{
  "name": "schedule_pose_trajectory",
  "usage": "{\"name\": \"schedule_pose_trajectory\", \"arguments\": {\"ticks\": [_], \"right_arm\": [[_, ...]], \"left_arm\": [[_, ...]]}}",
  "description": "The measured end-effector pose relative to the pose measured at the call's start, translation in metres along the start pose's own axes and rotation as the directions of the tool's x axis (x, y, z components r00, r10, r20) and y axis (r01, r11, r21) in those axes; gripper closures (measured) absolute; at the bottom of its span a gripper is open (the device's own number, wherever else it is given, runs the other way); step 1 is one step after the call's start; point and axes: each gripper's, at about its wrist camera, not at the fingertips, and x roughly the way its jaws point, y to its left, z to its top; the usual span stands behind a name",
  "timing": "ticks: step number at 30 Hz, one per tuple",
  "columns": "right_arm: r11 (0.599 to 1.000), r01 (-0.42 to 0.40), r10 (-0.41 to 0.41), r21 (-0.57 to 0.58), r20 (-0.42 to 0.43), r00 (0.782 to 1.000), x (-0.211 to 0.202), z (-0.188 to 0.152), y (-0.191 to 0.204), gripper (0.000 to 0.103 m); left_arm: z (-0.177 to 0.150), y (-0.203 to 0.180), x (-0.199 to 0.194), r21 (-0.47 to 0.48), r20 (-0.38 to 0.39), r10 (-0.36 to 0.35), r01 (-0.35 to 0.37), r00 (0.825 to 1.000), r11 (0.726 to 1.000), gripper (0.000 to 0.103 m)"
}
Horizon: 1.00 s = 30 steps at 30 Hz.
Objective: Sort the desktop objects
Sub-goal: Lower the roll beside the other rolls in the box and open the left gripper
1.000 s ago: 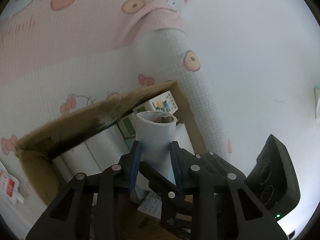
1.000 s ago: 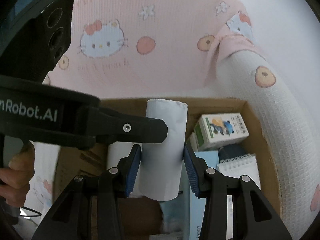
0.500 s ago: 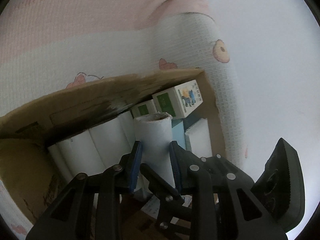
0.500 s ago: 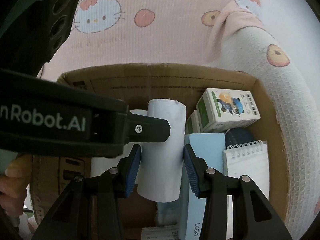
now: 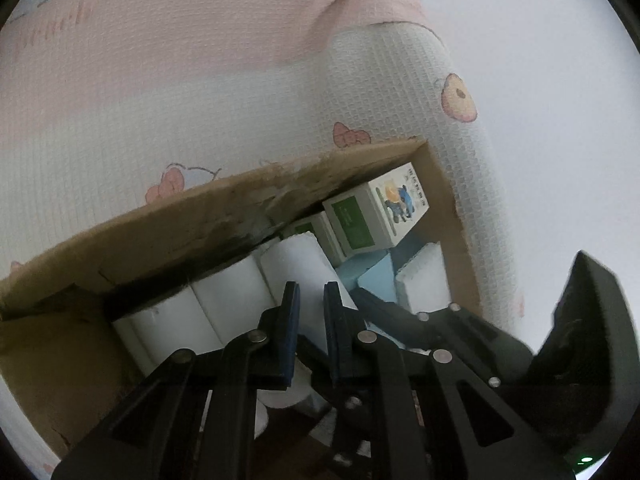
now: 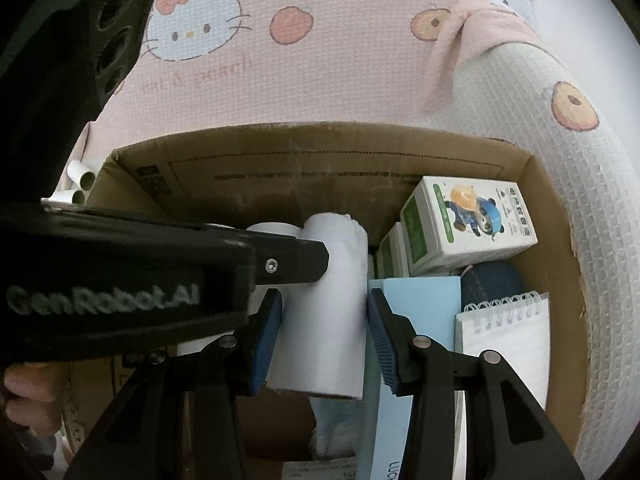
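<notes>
Left wrist view: left tool (image 5: pixel 311 300) — black linkage arms, blue ribbed pads with a narrow gap between them, nothing clamped. Just ahead and under the tips sits a white paper roll (image 5: pixel 294 264), matte cylinder, lying in the cardboard box (image 5: pixel 168 236). Left of the tool, more white rolls (image 5: pixel 230 294) are packed side by side against the brown corrugated wall, whose top edge is frayed and dark-smudged. Ahead-right is a white carton with green panel and cartoon print (image 5: pixel 376 216), rectangular, tilted; below it a pale blue flat box (image 5: pixel 376 274) and a white notepad edge (image 5: pixel 424 280). The right tool's black body crosses at lower right. Little free room inside; the box rim is close on the left and far side.

Right wrist view: right tool (image 6: pixel 325 336) straddles the same paper roll (image 6: pixel 328 304); the blue pads stand at its sides, the left pad at the roll, the right pad with a thin gap — cannot tell if it presses. The roll rests in the box (image 6: pixel 280 168) with its crumpled end pointing away. The left tool's black finger (image 6: pixel 296 260) touches the roll from the left. To the right of the tool: blue flat box (image 6: pixel 420 312), spiral notepad (image 6: pixel 508 344), printed carton (image 6: pixel 468 224), dark denim-like lump (image 6: pixel 492 284). Bare cardboard floor shows below the roll. A pink waffle-weave blanket (image 6: pixel 340 60) lies beyond the far wall.
</notes>
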Motion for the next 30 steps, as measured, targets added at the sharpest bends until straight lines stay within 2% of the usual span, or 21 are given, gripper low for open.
{"name": "schedule_pose_trajectory", "arguments": {"ticks": [2,5,10,13,17,19,21,22,26,30], "right_arm": [[1.0,-0.024,0.023,0.015,0.029,0.999,-0.005,0.003,-0.003,0.061],[0.996,-0.074,0.073,0.053,0.026,0.997,-0.009,0.006,-0.009,0.061],[0.998,-0.034,0.035,0.055,-0.009,0.999,-0.017,0.002,-0.011,0.062],[0.998,-0.044,0.045,0.053,-0.019,0.999,-0.021,-0.002,-0.013,0.084],[0.997,-0.049,0.051,0.055,-0.034,0.998,-0.019,-0.003,-0.018,0.084],[0.998,-0.021,0.023,0.051,-0.041,0.999,-0.015,-0.003,-0.018,0.084],[0.999,-0.023,0.025,0.042,-0.043,0.999,-0.015,-0.007,-0.012,0.084],[0.999,-0.029,0.031,0.037,-0.05,0.998,-0.012,-0.006,-0.01,0.084],[1.0,0.023,-0.022,0.01,-0.07,0.997,0.001,-0.003,-0.006,0.084],[1.0,0.001,0.0,0.019,-0.065,0.998,0.005,0.001,-0.003,0.084]], "left_arm": [[0.0,-0.001,0.001,0.007,-0.006,0.008,-0.008,1.0,1.0,0.09],[-0.001,-0.001,0.001,0.014,-0.012,0.016,-0.016,1.0,1.0,0.09],[-0.001,-0.001,-0.001,0.019,-0.003,-0.01,0.01,1.0,1.0,0.09],[-0.001,0.0,-0.004,0.025,0.002,-0.032,0.032,0.999,0.999,0.09],[-0.003,0.0,-0.011,0.031,0.016,-0.087,0.086,0.996,0.996,0.09],[-0.003,-0.003,-0.011,0.033,0.016,-0.1,0.1,0.995,0.994,0.089],[-0.004,-0.005,-0.009,0.046,0.0,-0.111,0.111,0.994,0.993,0.083],[-0.004,-0.007,-0.008,0.054,-0.011,-0.106,0.107,0.994,0.993,0.079],[-0.009,-0.014,-0.002,0.106,-0.028,-0.039,0.042,0.999,0.993,0.079],[-0.007,-0.012,0.003,0.098,-0.047,0.032,-0.027,0.998,0.995,0.079]]}}
